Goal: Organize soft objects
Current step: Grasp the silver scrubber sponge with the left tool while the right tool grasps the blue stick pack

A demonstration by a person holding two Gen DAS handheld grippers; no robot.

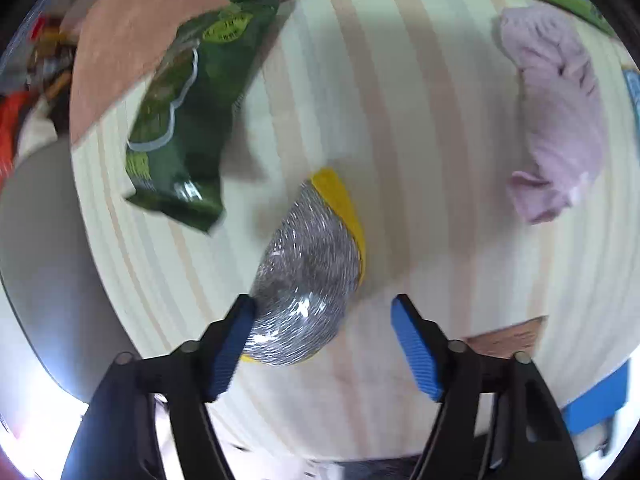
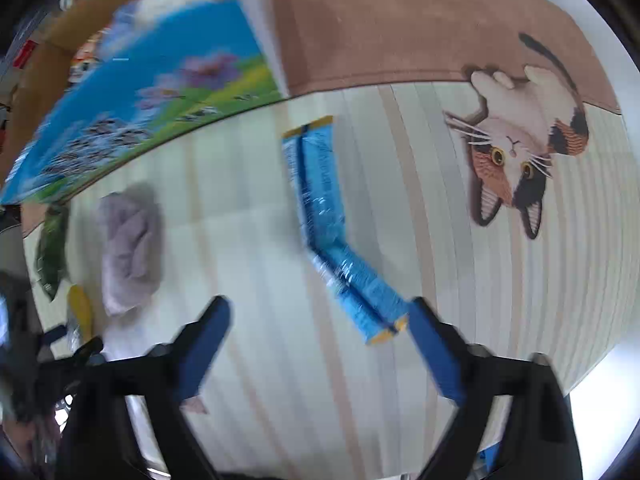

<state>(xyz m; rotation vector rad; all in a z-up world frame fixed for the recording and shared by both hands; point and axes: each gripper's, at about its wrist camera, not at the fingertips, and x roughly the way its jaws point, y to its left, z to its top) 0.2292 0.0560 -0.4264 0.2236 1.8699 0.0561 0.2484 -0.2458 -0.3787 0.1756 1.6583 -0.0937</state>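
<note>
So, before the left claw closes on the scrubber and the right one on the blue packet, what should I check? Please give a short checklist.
1. Left claw open: ok.
2. Scrubber centred between its fingers: not ok, it sits against the left finger.
3. Right claw open: ok.
4. Blue packet between its fingers: not ok, only its end lies by the right finger.
5. Towel apart from scrubber: ok.
6. Claw height above mat: cannot tell.

Soft things scattered on the striped mat

Silver-and-yellow scourer [image 1: 310,276] near; green packet [image 1: 184,120] far left; crumpled lilac cloth [image 1: 556,116] right; blue packet [image 2: 336,232] bent.
</note>
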